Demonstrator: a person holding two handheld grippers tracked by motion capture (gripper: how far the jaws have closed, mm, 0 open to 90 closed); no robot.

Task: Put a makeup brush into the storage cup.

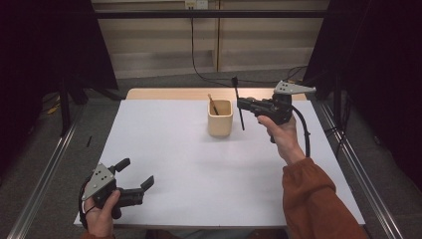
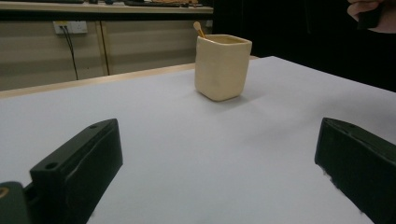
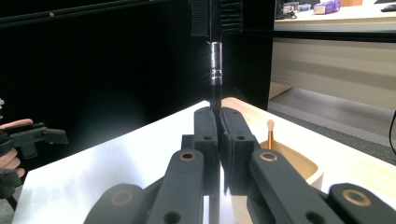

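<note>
Right of centre, the right gripper (image 1: 245,106) clamps a black brush (image 1: 239,102) beside the cup (image 1: 220,119), not yet in; the left gripper (image 1: 133,175) gapes empty.

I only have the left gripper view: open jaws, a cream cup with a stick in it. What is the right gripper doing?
Observer: The right gripper is shut on a black brush, held up beside the cup.
Operator: Brush head up or down?
Observer: Up; in the right gripper view the bristles rise above the jaws, and the handle points down.
Operator: Is the brush over the cup yet?
Observer: From the high view its lower tip hangs just to the cup's right, not inside.
</note>
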